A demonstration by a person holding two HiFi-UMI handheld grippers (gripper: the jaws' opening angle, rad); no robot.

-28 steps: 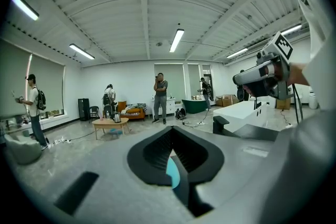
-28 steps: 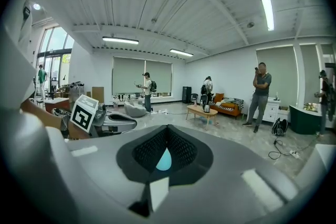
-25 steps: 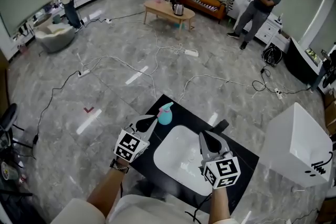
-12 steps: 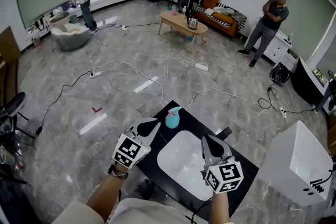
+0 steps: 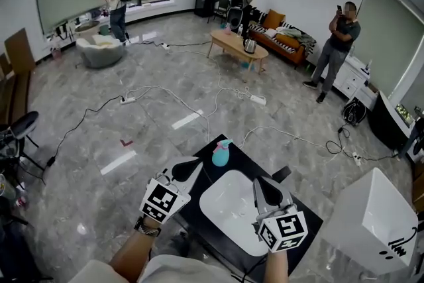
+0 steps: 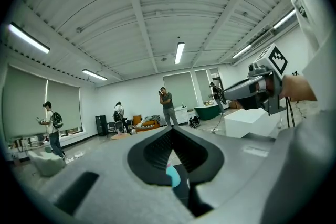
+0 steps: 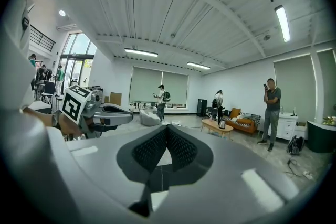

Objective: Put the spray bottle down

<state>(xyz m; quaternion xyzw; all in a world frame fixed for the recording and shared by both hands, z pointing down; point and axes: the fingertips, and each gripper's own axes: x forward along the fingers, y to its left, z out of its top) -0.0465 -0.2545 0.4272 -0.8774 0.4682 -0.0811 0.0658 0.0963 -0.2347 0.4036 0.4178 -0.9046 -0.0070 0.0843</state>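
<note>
Spray bottle (image 5: 220, 153), teal with a pink top, stands upright on the far corner of the black table (image 5: 306, 201), just beside a white basin (image 5: 232, 209) and apart from both tools. Left tongs (image 5: 192, 166) are pressed together with nothing between them, tips near the bottle but not touching it; the left gripper view shows teal past the closed tips. Right tongs (image 5: 260, 183) are also pressed together and empty, held over the basin's right side.

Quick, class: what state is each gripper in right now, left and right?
Left gripper: closed, holding nothing.
Right gripper: closed, holding nothing.
</note>
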